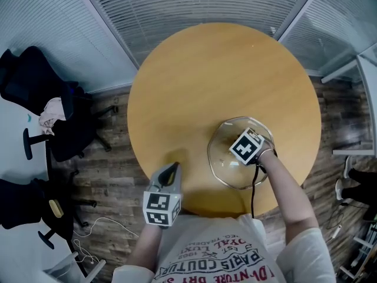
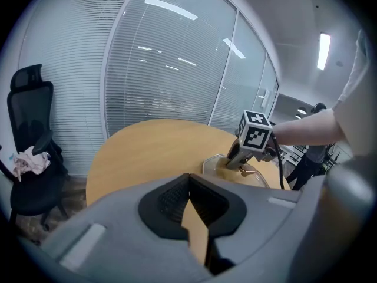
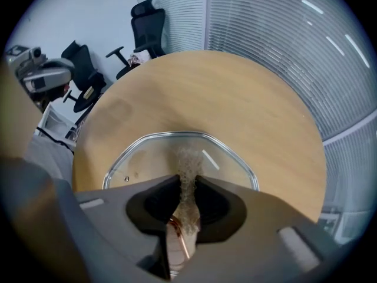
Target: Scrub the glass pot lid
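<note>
Your right gripper (image 3: 187,180) pins a scrub pad (image 3: 187,160) onto the glass pot lid (image 3: 231,158) for rubbing, while your left gripper (image 2: 189,179) idles closed and empty, near left.

The glass pot lid (image 3: 141,158) is showing clear and glossy, its metal rim gleaming, on a counter (image 1: 206,81) that is looking like smooth, matt light wood. The right tool (image 3: 187,178), all matt grey plastic with black pads (image 3: 156,202), is pinching a rough, fibrous beige scrubber (image 3: 187,161).

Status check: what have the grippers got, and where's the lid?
Right gripper shut on scrubber, tip on glass lid. Left gripper shut, empty, off the lid. Lid on table, nothing blocking.
</note>
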The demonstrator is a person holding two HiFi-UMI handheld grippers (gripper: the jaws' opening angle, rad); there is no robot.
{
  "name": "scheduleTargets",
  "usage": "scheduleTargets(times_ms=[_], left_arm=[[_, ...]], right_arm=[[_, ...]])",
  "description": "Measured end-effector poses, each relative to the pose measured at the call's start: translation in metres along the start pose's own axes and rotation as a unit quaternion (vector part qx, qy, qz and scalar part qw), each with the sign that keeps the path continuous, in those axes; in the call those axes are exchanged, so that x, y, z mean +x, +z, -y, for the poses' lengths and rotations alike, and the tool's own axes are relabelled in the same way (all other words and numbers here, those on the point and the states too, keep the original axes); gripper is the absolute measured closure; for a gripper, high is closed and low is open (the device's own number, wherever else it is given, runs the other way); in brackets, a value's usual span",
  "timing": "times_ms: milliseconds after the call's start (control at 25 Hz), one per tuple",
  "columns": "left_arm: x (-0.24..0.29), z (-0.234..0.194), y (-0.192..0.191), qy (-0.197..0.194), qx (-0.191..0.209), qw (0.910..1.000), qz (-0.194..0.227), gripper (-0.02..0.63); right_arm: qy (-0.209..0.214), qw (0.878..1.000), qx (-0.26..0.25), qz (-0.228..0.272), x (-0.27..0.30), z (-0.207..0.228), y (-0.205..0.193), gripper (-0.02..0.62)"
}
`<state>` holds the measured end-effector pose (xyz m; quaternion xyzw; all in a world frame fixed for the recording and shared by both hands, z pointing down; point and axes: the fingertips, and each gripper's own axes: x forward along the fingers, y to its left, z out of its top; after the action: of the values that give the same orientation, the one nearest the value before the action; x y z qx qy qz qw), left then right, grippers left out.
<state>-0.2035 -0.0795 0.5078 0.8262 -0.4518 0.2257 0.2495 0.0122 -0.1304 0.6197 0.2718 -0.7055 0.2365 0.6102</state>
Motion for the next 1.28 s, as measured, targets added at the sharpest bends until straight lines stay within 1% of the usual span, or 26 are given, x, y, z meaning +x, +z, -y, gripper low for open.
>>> scheduleTargets(times_ms=[120, 240, 360, 480, 600, 800, 1040, 1120, 1280], left_arm=[[0.0, -0.001, 0.002, 0.002, -0.001, 1.0, 0.001, 0.6], [-0.001, -0.002, 0.001, 0.005, -0.003, 1.0, 0.002, 0.598], [-0.002, -0.005, 0.0, 0.011, -0.006, 0.9999, 0.002, 0.598], [-0.003, -0.007, -0.001, 0.016, -0.01, 0.9998, 0.003, 0.6], [-0.003, -0.003, -0.004, 0.018, -0.008, 0.9998, 0.0, 0.598], [-0.006, 0.002, -0.005, 0.026, -0.009, 0.9996, 0.0, 0.6], [-0.015, 0.014, -0.013, 0.037, -0.015, 0.9992, 0.0, 0.6], [-0.019, 0.02, -0.016, 0.041, -0.019, 0.999, 0.002, 0.6], [-0.026, 0.031, -0.026, 0.056, -0.032, 0.9979, 0.003, 0.6]], right_arm=[[-0.013, 0.998, -0.059, 0.005, 0.002, -0.008, 0.01, 0.52], [-0.009, 0.996, -0.084, 0.003, 0.003, -0.016, 0.012, 0.52], [0.005, 0.994, -0.11, 0.004, 0.004, -0.026, 0.015, 0.52], [0.019, 0.99, -0.139, 0.01, 0.005, -0.04, 0.019, 0.52], [0.021, 0.985, -0.173, 0.017, 0.007, -0.05, 0.019, 0.52], [0.041, 0.968, -0.248, 0.01, 0.006, -0.064, 0.011, 0.52], [0.061, 0.948, -0.313, 0.008, 0.004, -0.077, 0.004, 0.52], [0.067, 0.939, -0.338, 0.01, 0.002, -0.079, -0.001, 0.52], [0.072, 0.917, -0.393, 0.008, 0.001, -0.085, -0.011, 0.52]])
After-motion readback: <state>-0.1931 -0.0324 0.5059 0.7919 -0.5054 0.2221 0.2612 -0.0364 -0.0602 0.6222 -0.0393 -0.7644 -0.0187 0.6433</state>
